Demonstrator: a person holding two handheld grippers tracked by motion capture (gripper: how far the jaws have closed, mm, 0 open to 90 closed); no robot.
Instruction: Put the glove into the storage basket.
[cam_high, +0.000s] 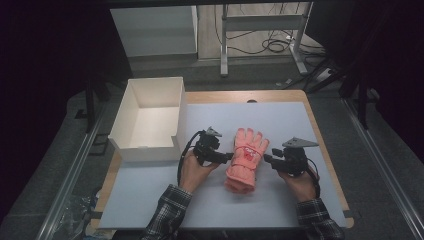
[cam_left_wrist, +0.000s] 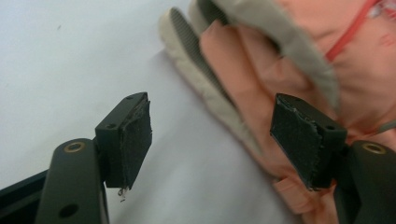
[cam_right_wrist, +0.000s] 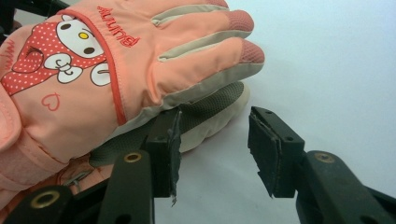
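Pink gloves (cam_high: 245, 160) stacked mid-desk (cam_high: 280, 210), white box (cam_high: 150, 117) far left; left tongs (cam_high: 229, 156) and right tongs (cam_high: 266, 158) spread, empty, flanking them; best pinch both layers before lifting.

White open box (cam_high: 150, 117) (far left), grey table mat (cam_high: 280, 200)

dark room, grey floor (cam_high: 60, 165), desk legs (cam_high: 224, 45)
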